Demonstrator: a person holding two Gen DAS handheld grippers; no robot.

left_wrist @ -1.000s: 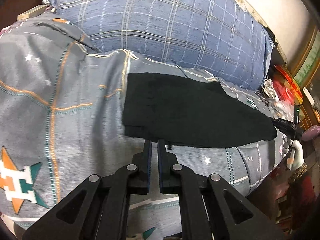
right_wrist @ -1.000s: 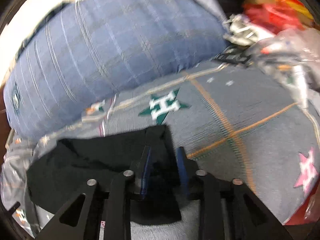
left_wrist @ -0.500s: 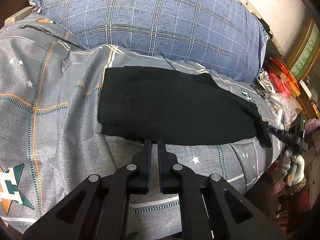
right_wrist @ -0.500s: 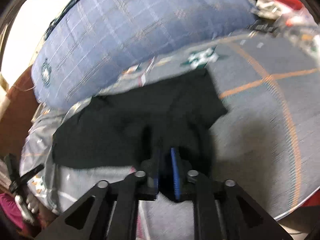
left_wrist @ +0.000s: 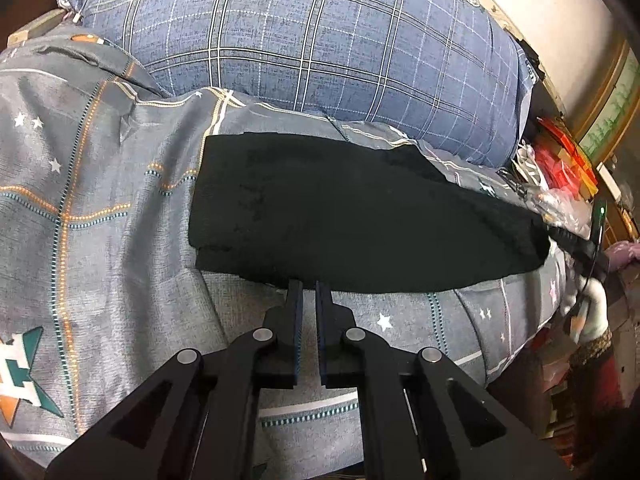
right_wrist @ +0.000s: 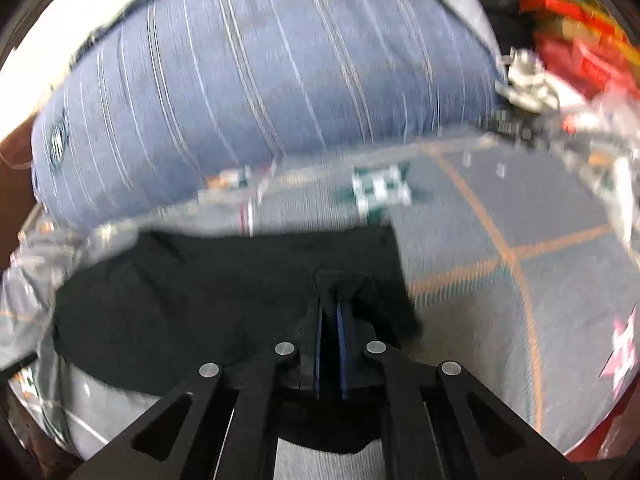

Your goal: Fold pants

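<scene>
The black pants (left_wrist: 352,220) are lying flat across the grey star-print bedsheet (left_wrist: 100,216), just in front of the blue plaid pillow (left_wrist: 320,36). Compared with half a second ago, their near edge is sitting right at the left gripper (left_wrist: 309,286) tips, and in the right wrist view the cloth is now bunching up between the right gripper (right_wrist: 331,300) fingers. The left gripper is holding a narrow gap with nothing visibly between its fingers. The right gripper is pinching a fold of the pants near their right end. The right wrist view is blurring with motion, so the red clutter (right_wrist: 576,52) beyond the bed is hard to make out.
</scene>
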